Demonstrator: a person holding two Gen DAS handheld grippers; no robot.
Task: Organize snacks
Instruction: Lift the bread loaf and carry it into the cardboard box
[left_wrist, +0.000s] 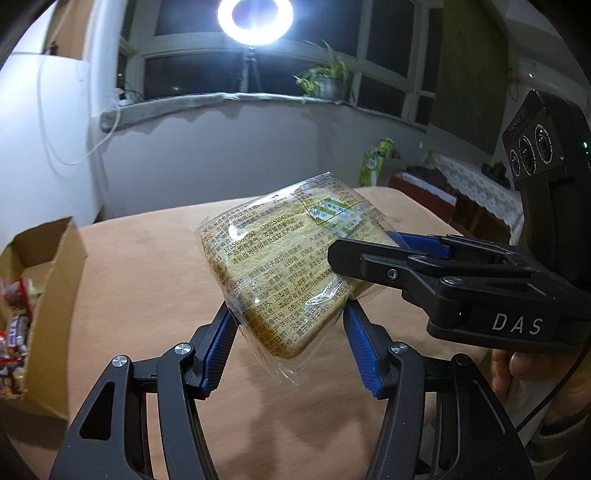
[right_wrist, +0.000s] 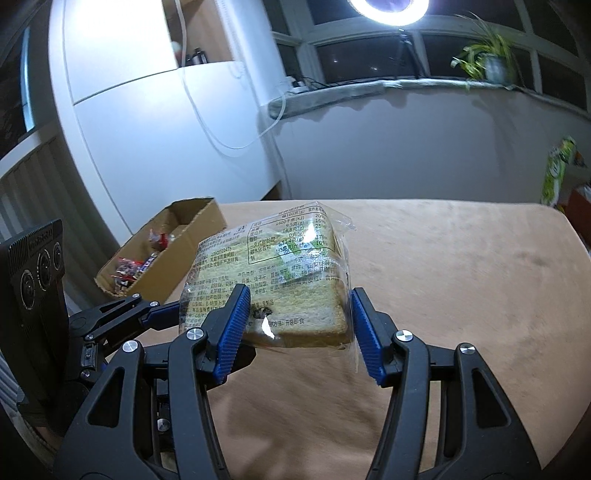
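A slice of bread in a clear printed wrapper (left_wrist: 273, 266) hangs in the air above the tan table (left_wrist: 147, 266), tilted. My left gripper (left_wrist: 289, 314) is shut on its lower end, blue pads against both sides. My right gripper (left_wrist: 360, 247) comes in from the right and clamps the packet's right edge. In the right wrist view the bread packet (right_wrist: 295, 288) sits between the pads of the right gripper (right_wrist: 299, 293), and a blue finger of the left gripper (right_wrist: 162, 315) reaches its left edge. An open cardboard box (right_wrist: 184, 240) with several wrapped snacks (right_wrist: 129, 271) stands at the left.
The cardboard box (left_wrist: 55, 266) lies at the table's left edge. A green snack bag (left_wrist: 375, 162) stands beyond the far side. A ring light (left_wrist: 255, 18) and a potted plant (left_wrist: 325, 79) are at the window. A person's hand (left_wrist: 506, 373) holds the right gripper.
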